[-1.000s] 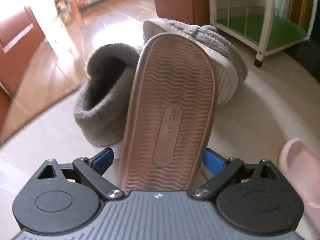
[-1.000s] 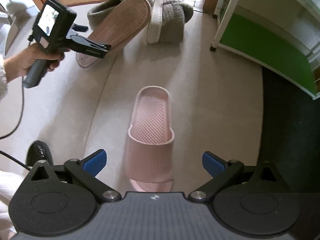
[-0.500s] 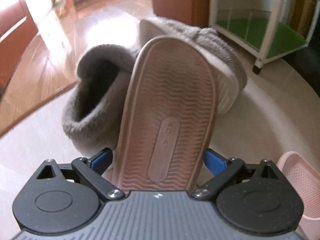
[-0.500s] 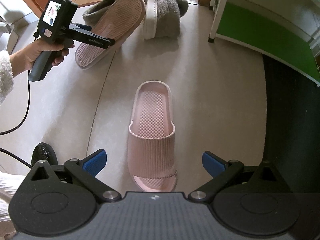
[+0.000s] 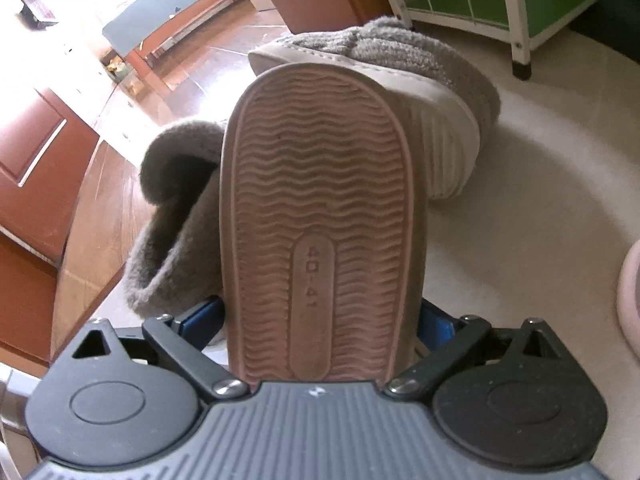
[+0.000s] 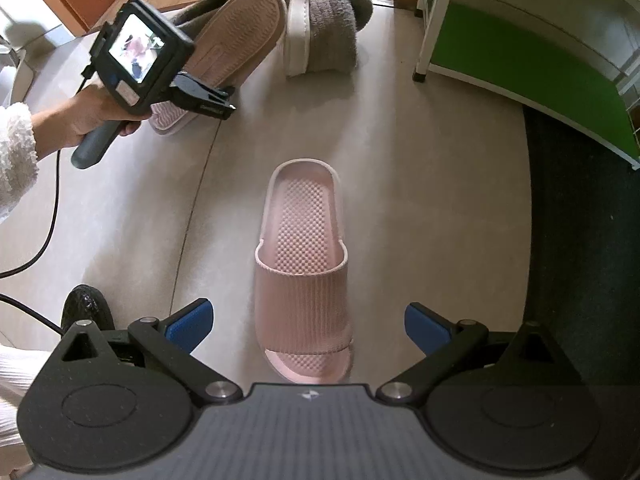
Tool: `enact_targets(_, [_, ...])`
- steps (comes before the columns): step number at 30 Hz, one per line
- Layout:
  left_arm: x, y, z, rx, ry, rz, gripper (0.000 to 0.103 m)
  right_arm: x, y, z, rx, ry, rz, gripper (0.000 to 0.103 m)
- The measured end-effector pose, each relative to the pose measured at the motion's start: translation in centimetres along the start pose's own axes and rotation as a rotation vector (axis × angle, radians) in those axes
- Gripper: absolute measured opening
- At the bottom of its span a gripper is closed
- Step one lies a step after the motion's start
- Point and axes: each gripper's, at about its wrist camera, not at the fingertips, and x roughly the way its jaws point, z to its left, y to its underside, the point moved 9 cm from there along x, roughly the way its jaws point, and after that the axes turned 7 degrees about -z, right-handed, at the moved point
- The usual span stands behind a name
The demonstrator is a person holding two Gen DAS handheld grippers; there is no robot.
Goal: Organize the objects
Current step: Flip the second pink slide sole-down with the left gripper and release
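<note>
At far left in the right wrist view, a hand (image 6: 94, 120) in a fluffy white sleeve (image 6: 16, 156) holds the left gripper (image 5: 320, 316), whose blue pads clamp the sides of an upturned pink slide slipper (image 5: 320, 216) (sole stamped 40-41), tilted with its far end toward two grey plush slippers (image 5: 176, 216) (image 5: 420, 60); whether it touches them I cannot tell. Toward the middle, the matching pink slide (image 6: 304, 264) lies upright on the pale floor (image 6: 440, 200), between the spread, empty fingers of the right gripper (image 6: 308, 324). At right stands a white-framed cage with a green floor (image 6: 540, 68).
</note>
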Motion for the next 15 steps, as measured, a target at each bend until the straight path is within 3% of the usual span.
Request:
enact_targets(10, [-5.0, 0.3, 0.2, -0.152, 0.079, 0.021, 0.097, -0.2, -0.3, 0.4, -0.015, -0.005, -0.010, 0.103])
enact_targets(15, [-7.8, 1.3, -2.2, -0.227, 0.192, 0.093, 0.097, -0.7, -0.8, 1.3, -0.036, -0.013, -0.028, 0.103])
